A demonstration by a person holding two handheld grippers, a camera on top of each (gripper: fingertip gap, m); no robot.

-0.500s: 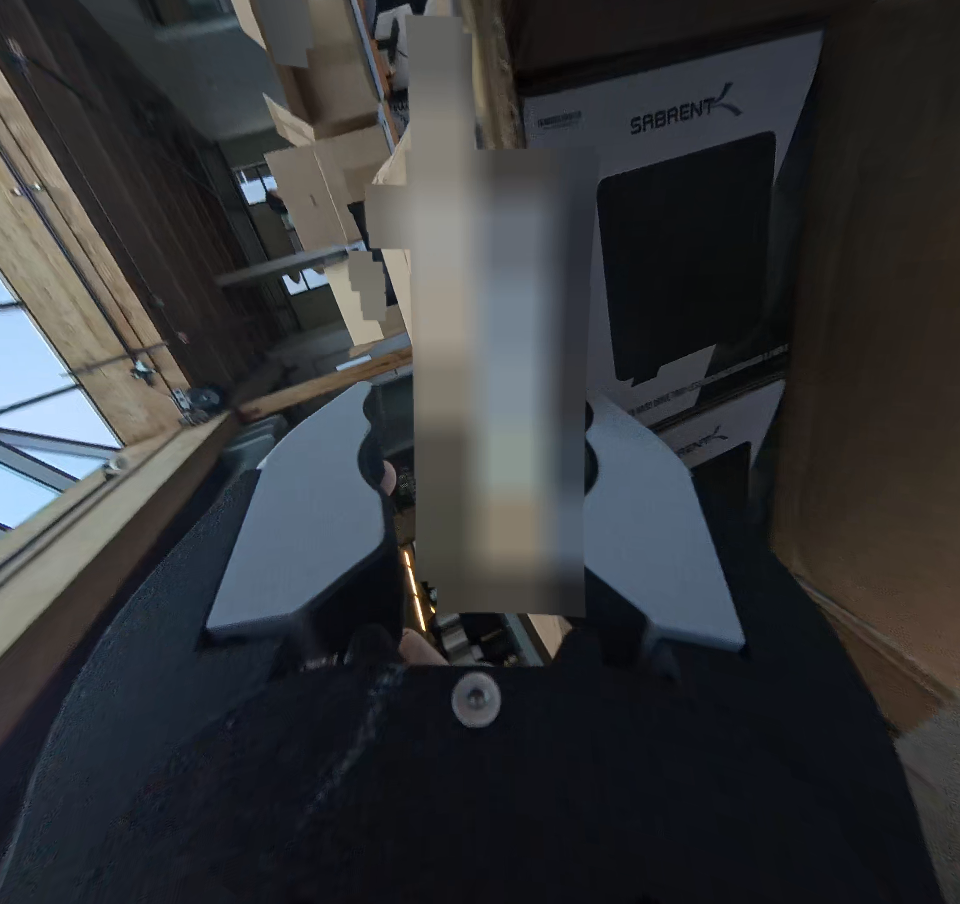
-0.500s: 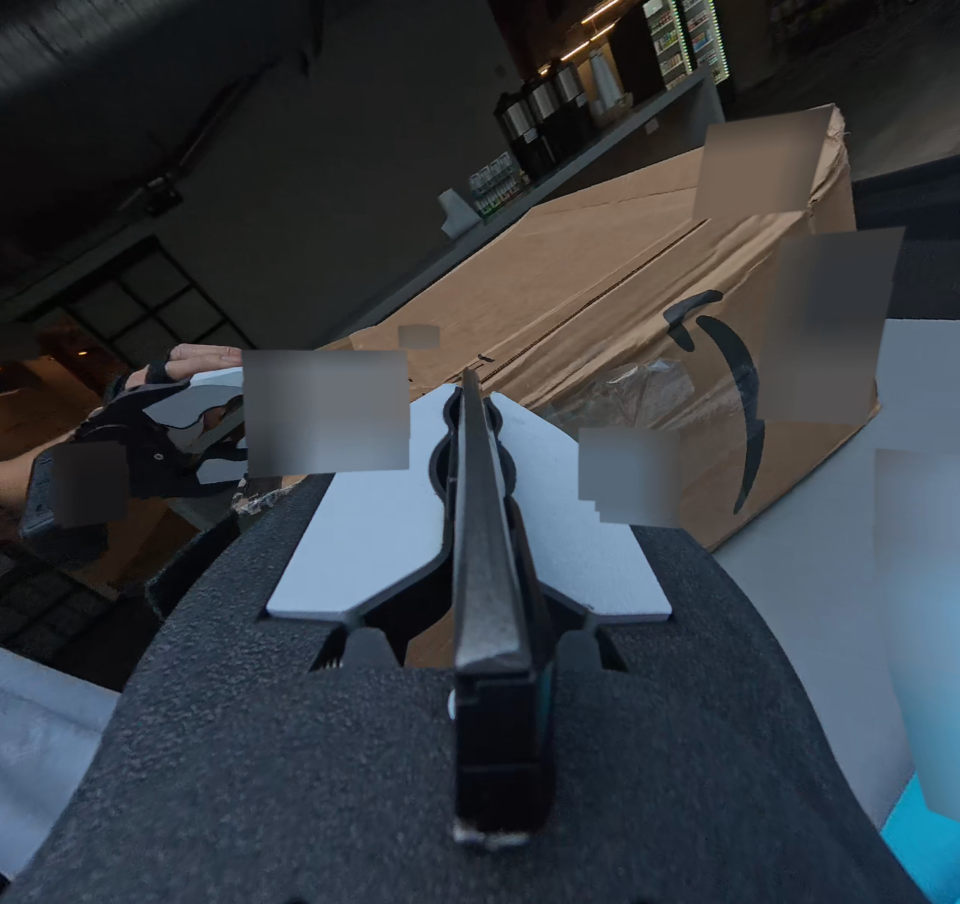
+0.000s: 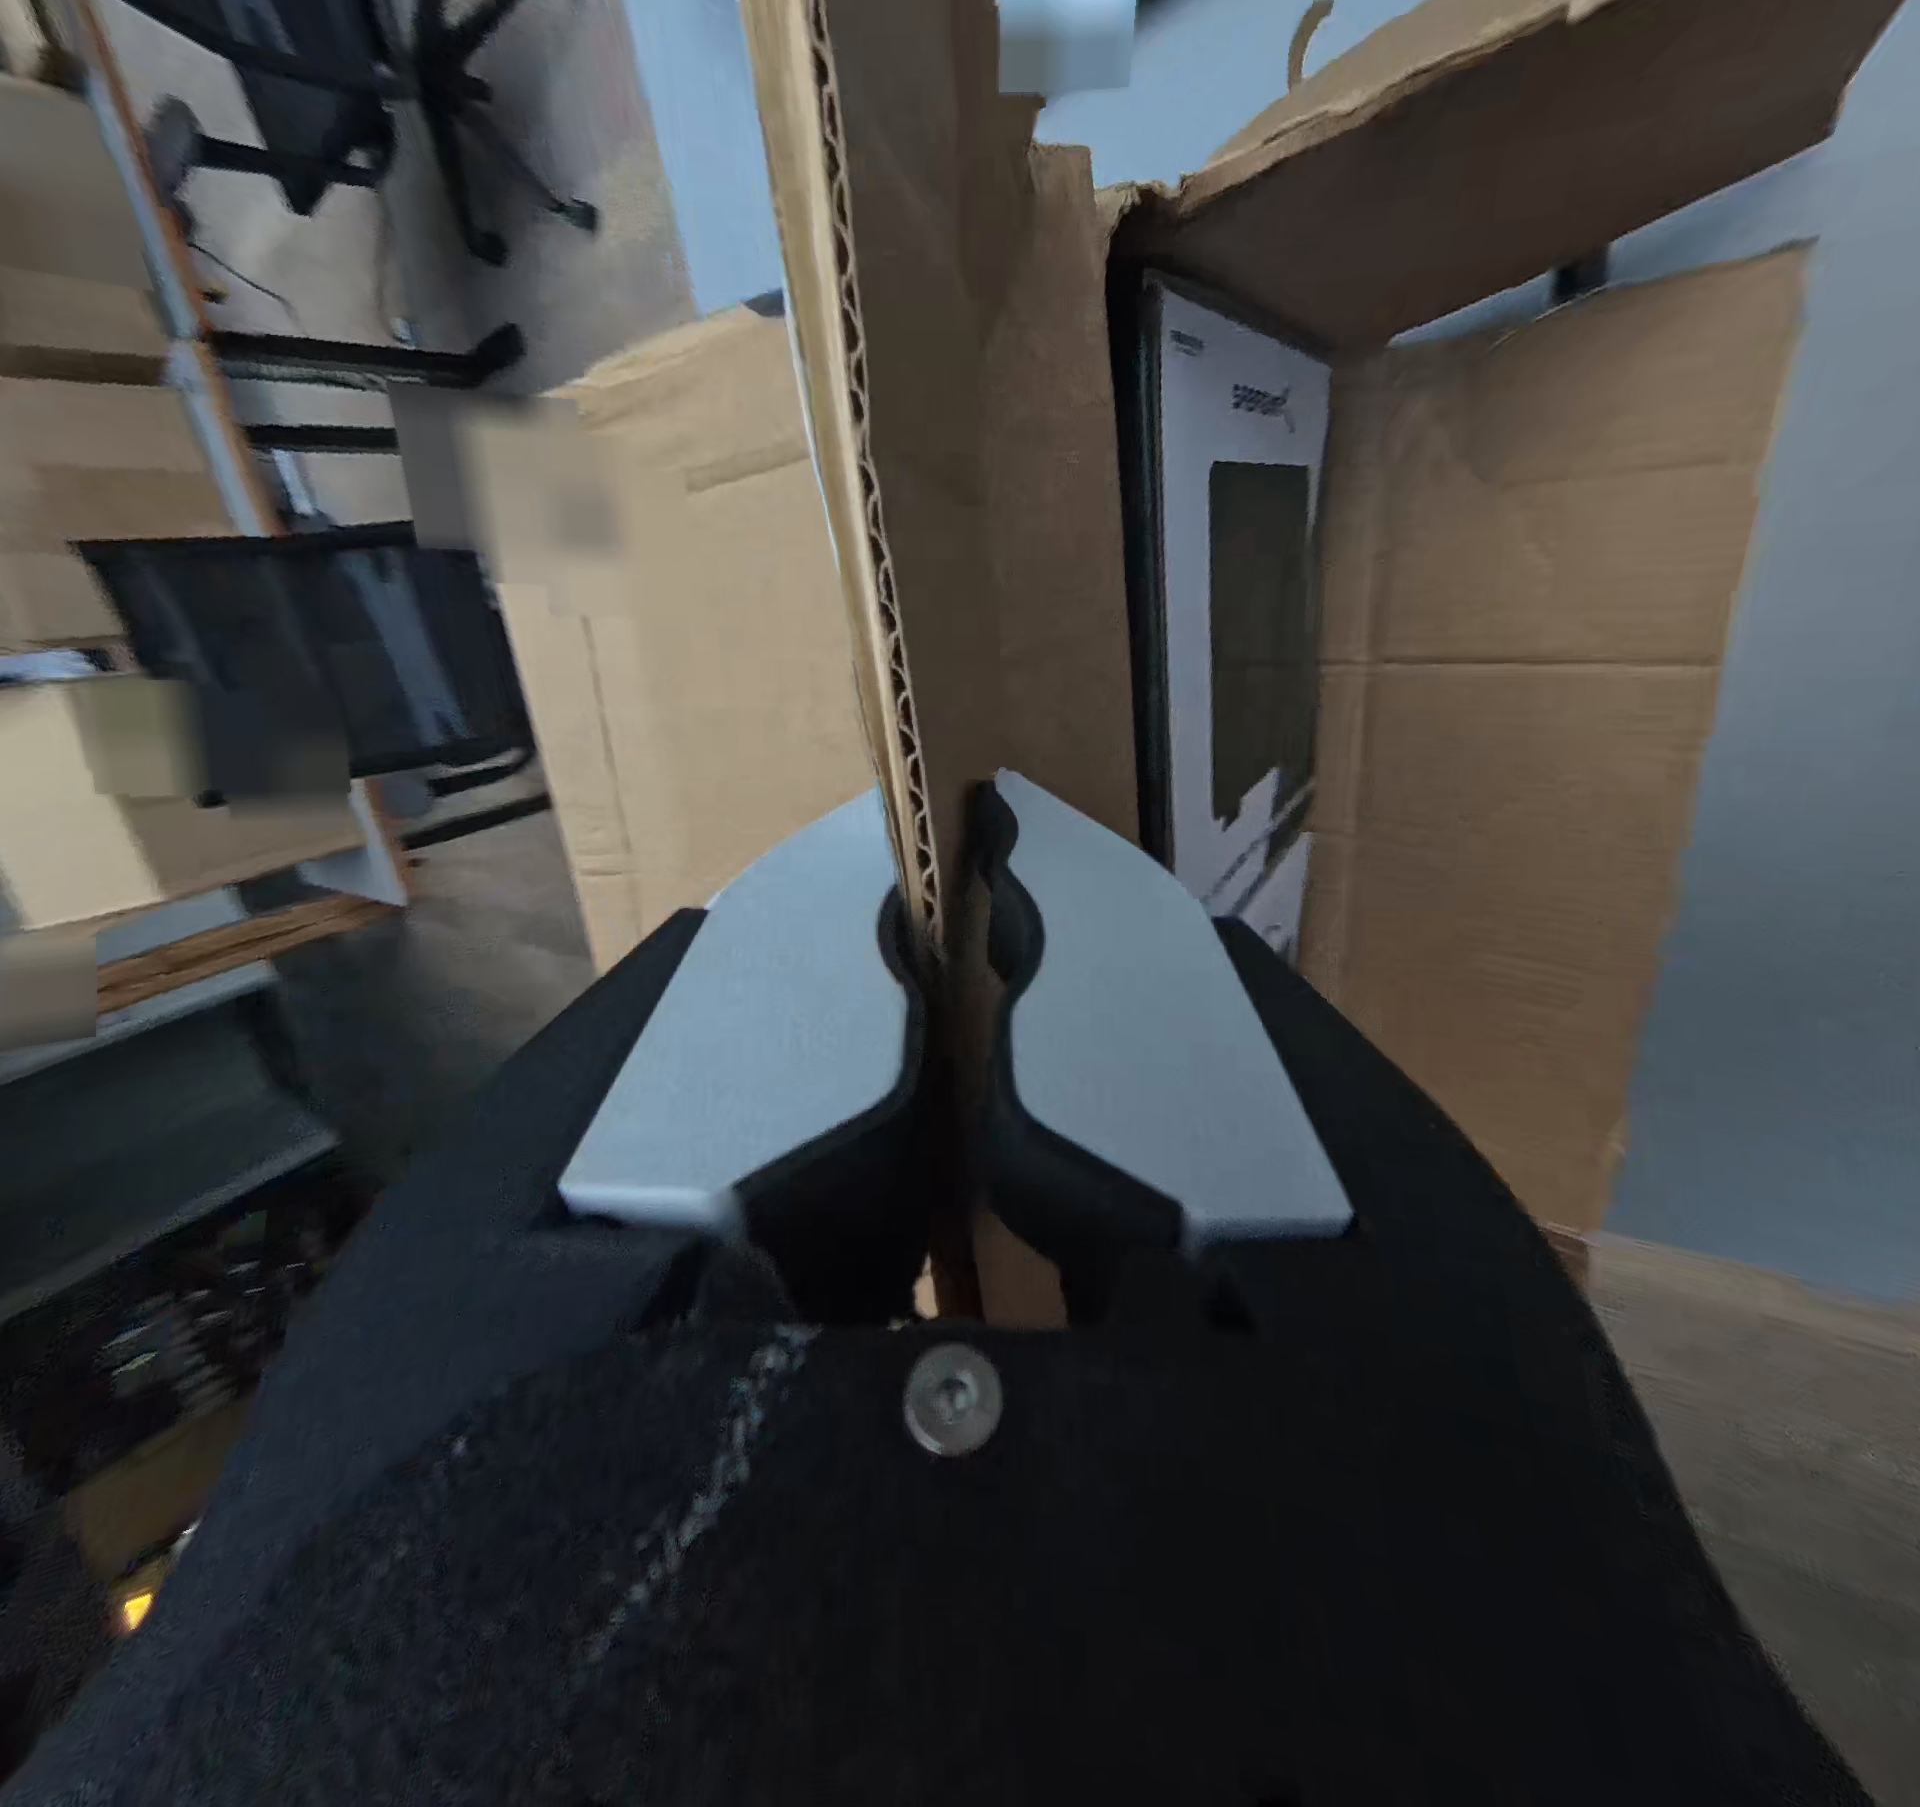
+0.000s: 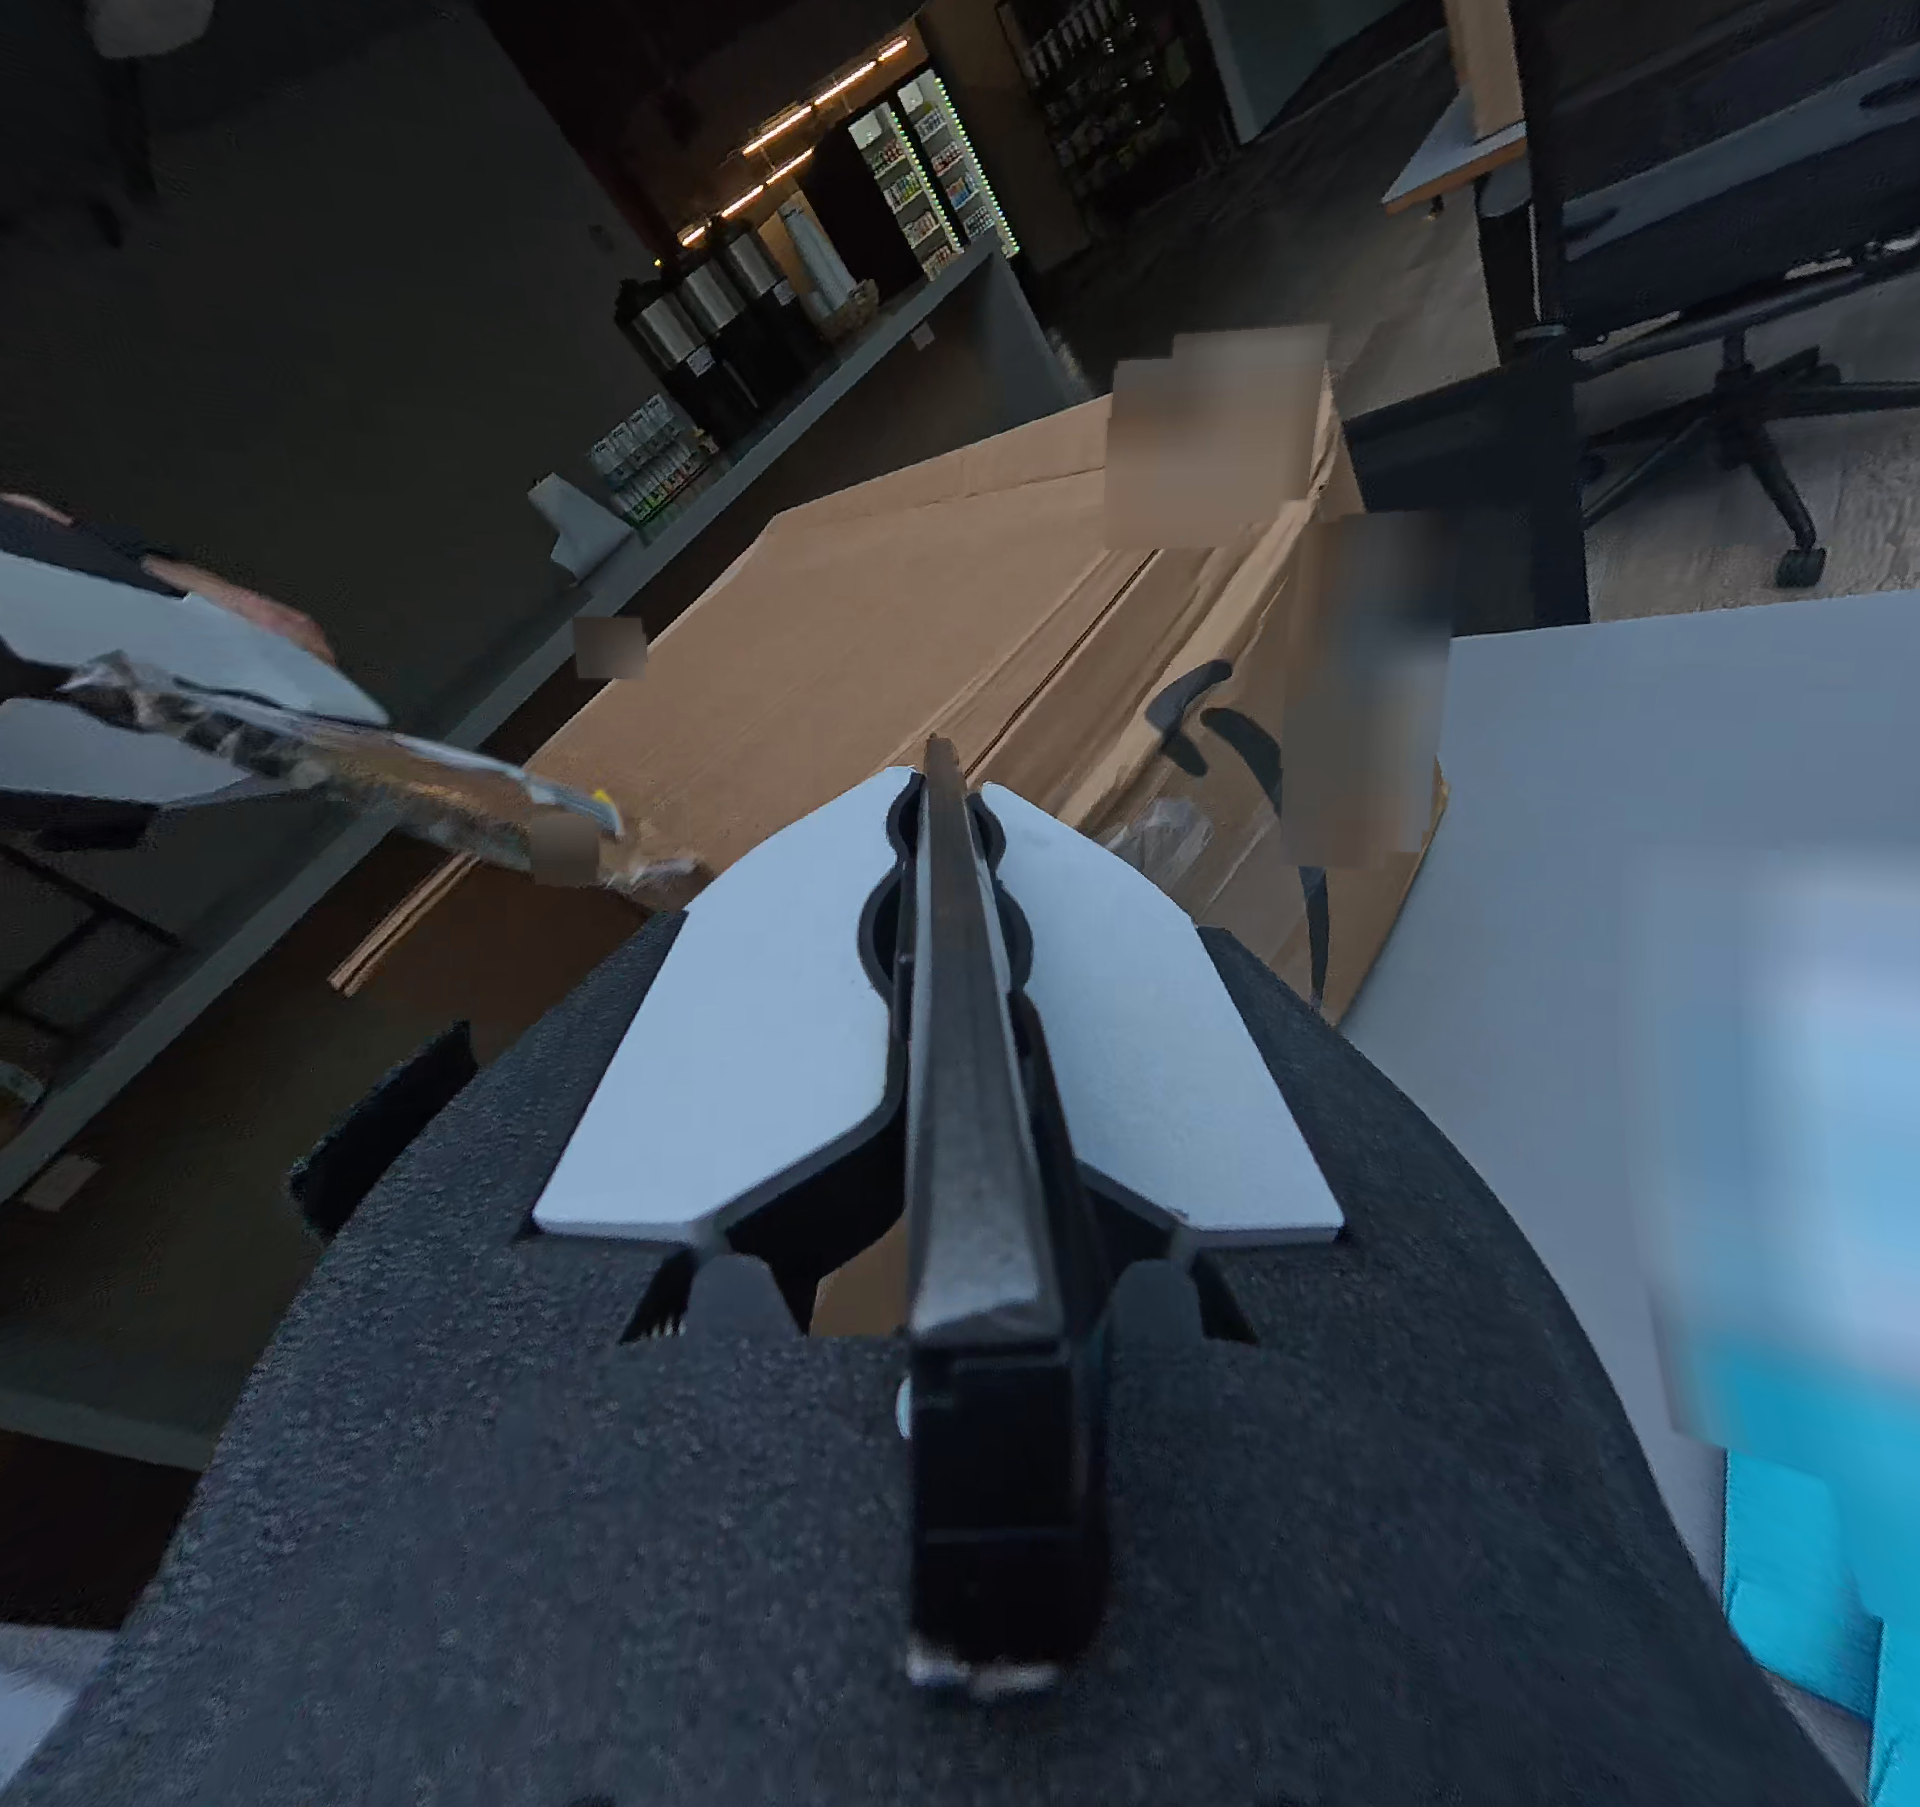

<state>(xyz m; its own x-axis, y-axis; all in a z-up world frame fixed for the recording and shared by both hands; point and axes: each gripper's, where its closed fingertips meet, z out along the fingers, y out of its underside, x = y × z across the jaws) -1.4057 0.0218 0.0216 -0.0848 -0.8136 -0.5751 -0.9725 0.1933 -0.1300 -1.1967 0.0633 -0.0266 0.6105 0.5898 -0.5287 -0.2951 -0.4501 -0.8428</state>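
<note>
In the left wrist view my left gripper (image 3: 956, 812) is shut on the corrugated edge of a brown cardboard flap (image 3: 935, 407) that stands up between the jaws. Behind the flap is an open cardboard box (image 3: 1507, 718) with a white product box (image 3: 1236, 562) inside. In the right wrist view my right gripper (image 4: 940, 781) is shut on a slim black tool (image 4: 977, 1082) that lies along the jaws. It points at a large brown cardboard box (image 4: 883, 614) with a black curved logo. The left gripper (image 4: 322, 755) shows at the far left, shut on a flat strip with crinkled clear plastic.
A white table top (image 4: 1610, 822) carries the large box. A blue object (image 4: 1787, 1549) lies at the lower right. A black office chair (image 4: 1714, 199) stands beyond the table; one also shows in the left wrist view (image 3: 416, 43). Shelves of cardboard boxes (image 3: 104, 407) are on the left. My hands' fingertips stand some 20 cm from each other.
The left view has swung round: its jaws, wider apart around a blurred item before, are now shut on the cardboard flap. The right gripper has pulled back a little, still holding the black tool.
</note>
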